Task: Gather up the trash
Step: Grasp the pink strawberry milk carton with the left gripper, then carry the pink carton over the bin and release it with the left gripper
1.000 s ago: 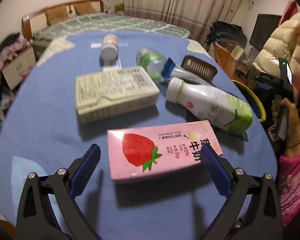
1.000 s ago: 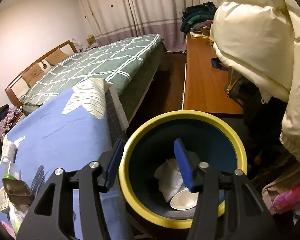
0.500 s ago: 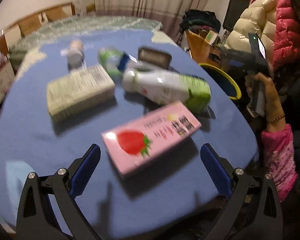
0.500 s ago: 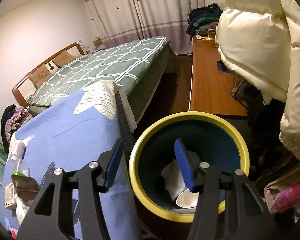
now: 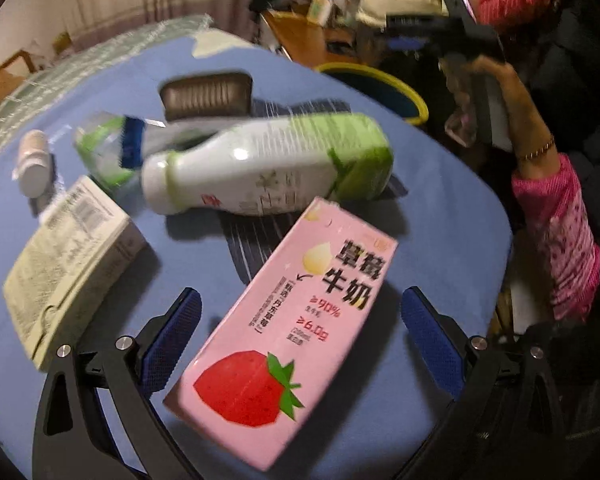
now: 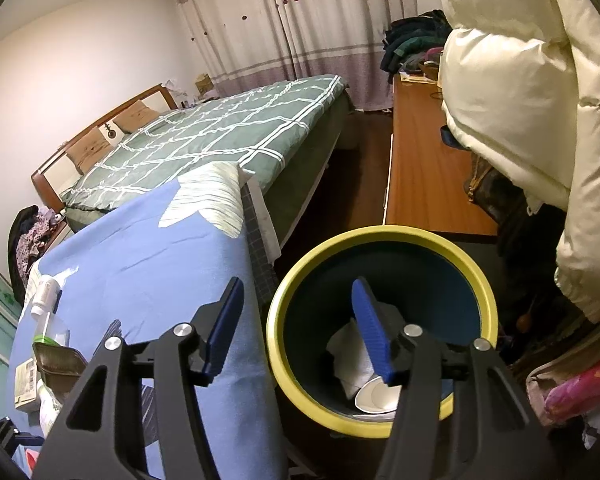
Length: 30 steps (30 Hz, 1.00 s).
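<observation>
A pink strawberry milk carton (image 5: pixel 292 320) lies slantwise on the blue tablecloth (image 5: pixel 440 208). My left gripper (image 5: pixel 300 298) straddles it from above; its jaws are closing, and the blue pads stand clear of the carton's sides. Beyond it lie a white and green bottle (image 5: pixel 268 164), a beige box (image 5: pixel 68 256), a crushed clear bottle (image 5: pixel 108 148), a brown tray (image 5: pixel 208 94) and a small white bottle (image 5: pixel 32 160). My right gripper (image 6: pixel 296 286) hovers over the near rim of the yellow-rimmed bin (image 6: pixel 380 236), jaws opening with nothing between them. White paper (image 6: pixel 352 356) and a paper cup (image 6: pixel 376 396) lie inside.
The bin stands just off the table's edge (image 6: pixel 248 280). A bed (image 6: pixel 220 132), a wooden desk (image 6: pixel 424 168) and a white puffer jacket (image 6: pixel 512 80) surround it. In the left wrist view, a person's hand (image 5: pixel 496 92) in a pink sleeve (image 5: pixel 556 232) holds the other gripper.
The left gripper has rolled and shifted, so the pink carton now lies slantwise and closer between its jaws. The right gripper has hardly moved over the bin.
</observation>
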Available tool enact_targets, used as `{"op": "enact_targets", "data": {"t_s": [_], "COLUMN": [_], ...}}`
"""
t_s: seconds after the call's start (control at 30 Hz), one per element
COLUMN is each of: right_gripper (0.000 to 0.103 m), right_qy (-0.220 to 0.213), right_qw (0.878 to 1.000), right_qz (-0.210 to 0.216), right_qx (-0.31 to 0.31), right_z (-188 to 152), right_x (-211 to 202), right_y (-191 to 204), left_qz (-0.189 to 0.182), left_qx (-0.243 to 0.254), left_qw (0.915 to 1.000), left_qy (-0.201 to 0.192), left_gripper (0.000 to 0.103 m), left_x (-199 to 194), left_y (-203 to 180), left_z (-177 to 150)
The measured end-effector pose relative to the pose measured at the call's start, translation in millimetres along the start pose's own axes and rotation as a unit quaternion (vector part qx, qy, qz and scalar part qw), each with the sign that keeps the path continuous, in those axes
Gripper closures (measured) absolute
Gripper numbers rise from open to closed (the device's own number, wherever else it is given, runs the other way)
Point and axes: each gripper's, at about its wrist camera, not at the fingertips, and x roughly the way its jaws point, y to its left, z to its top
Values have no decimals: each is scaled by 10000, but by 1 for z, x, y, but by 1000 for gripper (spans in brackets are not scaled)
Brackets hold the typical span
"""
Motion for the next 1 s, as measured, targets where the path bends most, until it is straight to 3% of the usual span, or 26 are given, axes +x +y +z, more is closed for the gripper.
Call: {"op": "enact_targets", "data": {"t_s": [0.1,0.2,0.23,0.43,0.6,0.83,1.0], "right_gripper": [49,49,49,49,49,49,48], "right_qy": [61,107,118,78,-120,-388,-383], "right_qw": [10000,9999,9999,9998,9997,9991,9987], "right_qz": [26,72,91,164,103,-188,-332], "right_qx": [5,19,22,89,161,54,-15], "right_z": [-2,-6,-8,-26,-37,-52,-67], "right_x": [3,4,3,-8,-30,-68,-86], "right_y": [0,-2,-2,-6,-16,-29,-42], "left_qz": [75,63,32,63,124,251,97], "left_qx": [64,88,31,-246,-242,-406,-466], "left_qw": [9999,9998,9999,9996,9990,9967,9964], "left_qy": [136,140,120,-80,-368,-652,-696], "left_gripper": [21,47,49,50,50,50,50], "left_x": [4,-2,-3,-23,-53,-50,-12], "left_y": [1,1,1,-6,-22,-28,-40], "left_z": [0,0,-1,-6,16,91,165]}}
